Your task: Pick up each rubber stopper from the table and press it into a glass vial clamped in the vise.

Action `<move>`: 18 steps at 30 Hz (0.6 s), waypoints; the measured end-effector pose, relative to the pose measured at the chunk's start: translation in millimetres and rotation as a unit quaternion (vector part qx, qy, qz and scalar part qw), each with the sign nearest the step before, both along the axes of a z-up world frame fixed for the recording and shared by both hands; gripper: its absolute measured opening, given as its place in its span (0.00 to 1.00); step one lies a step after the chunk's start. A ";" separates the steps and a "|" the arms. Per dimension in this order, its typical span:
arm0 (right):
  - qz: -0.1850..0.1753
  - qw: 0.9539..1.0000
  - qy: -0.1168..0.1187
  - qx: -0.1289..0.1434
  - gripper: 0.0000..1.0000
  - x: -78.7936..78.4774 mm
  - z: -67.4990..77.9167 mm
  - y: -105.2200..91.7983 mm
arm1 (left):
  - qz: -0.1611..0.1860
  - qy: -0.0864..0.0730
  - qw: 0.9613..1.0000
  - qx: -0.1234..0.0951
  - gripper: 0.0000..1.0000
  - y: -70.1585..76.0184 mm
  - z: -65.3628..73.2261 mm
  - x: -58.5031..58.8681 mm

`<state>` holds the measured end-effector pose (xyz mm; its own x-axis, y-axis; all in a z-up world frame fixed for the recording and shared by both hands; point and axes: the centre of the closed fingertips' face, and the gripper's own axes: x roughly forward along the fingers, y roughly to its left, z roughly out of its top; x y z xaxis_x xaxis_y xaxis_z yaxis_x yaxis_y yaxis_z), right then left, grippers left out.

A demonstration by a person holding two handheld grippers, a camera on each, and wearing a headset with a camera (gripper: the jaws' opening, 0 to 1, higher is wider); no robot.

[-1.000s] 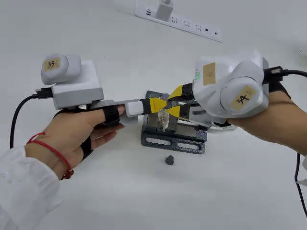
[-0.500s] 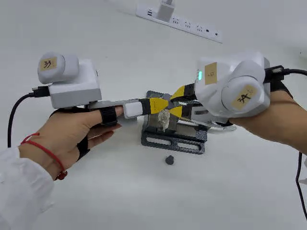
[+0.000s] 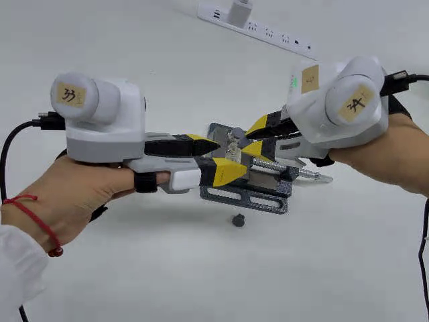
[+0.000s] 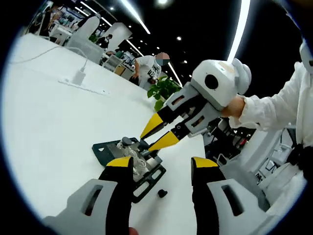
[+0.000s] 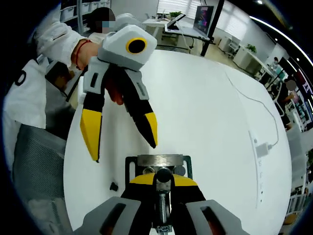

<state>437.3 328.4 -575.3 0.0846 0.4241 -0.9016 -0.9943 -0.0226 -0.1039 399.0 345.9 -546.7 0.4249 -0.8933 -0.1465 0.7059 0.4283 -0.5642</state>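
**Right clamped at the vise, left open, one stopper loose**

Head view: left hand-held gripper (image 3: 232, 155) is released, jaws spread, just in front of the vise (image 3: 244, 194). Right hand-held gripper (image 3: 239, 139) is opposite it, tips at the vise top. I can't read its grip from here. A loose stopper (image 3: 237, 220) lies on the tabletop (image 3: 201, 268) near the vise base.

Left gripper view: I get what the head view blurs, a glass vial (image 4: 138, 165) clamped in the vise.

Right gripper view: settles the grip. The jaws are clenched on a dark stopper (image 5: 164, 175) above the vise screw (image 5: 161, 208).

Dark stopper (image 3: 237, 220) on table beside vise (image 3: 241, 196), glass vial (image 4: 128, 145) clamped upright
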 end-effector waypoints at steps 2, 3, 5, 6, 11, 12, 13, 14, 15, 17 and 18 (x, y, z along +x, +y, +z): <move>-0.003 1.000 0.006 -0.002 0.06 1.3 -1.5 -1.0 | -0.012 -0.029 0.999 0.019 0.54 0.5 2.1 -6.2; -0.004 1.000 0.007 -0.003 0.06 1.7 -2.2 -1.4 | -0.015 -0.049 0.998 0.028 0.57 1.0 3.3 -7.7; -0.005 1.000 0.012 -0.006 0.06 2.5 -4.3 -1.7 | -0.021 -0.075 0.996 0.046 0.66 2.1 4.1 -11.5; -0.006 1.000 0.014 -0.007 0.06 3.4 -5.8 -1.2 | -0.026 -0.085 0.995 0.052 0.70 1.9 4.7 -13.7; -0.006 1.000 0.020 -0.011 0.06 4.8 -9.7 0.7 | -0.051 -0.128 0.986 0.091 0.88 2.5 1.9 -24.2; -0.004 1.000 0.021 -0.014 0.06 4.1 -10.4 1.3 | -0.056 -0.131 0.985 0.092 0.90 1.8 1.7 -27.0; -0.003 1.000 0.022 -0.016 0.06 4.0 -10.9 1.4 | -0.059 -0.133 0.984 0.099 0.92 2.2 -0.1 -28.5; -0.002 1.000 0.022 -0.019 0.06 4.0 -11.3 1.3 | -0.066 -0.139 0.982 0.108 0.93 2.5 -2.3 -30.9; -0.001 1.000 0.022 -0.020 0.06 4.2 -11.9 1.3 | -0.069 -0.142 0.981 0.112 0.94 2.5 -3.0 -32.4; -0.001 1.000 0.022 -0.022 0.06 4.9 -13.6 1.3 | -0.072 -0.144 0.980 0.114 0.97 2.7 -4.3 -34.5; -0.001 0.999 0.022 -0.023 0.06 3.1 -12.8 2.2 | -0.074 -0.144 0.980 0.116 0.98 2.8 -4.7 -35.4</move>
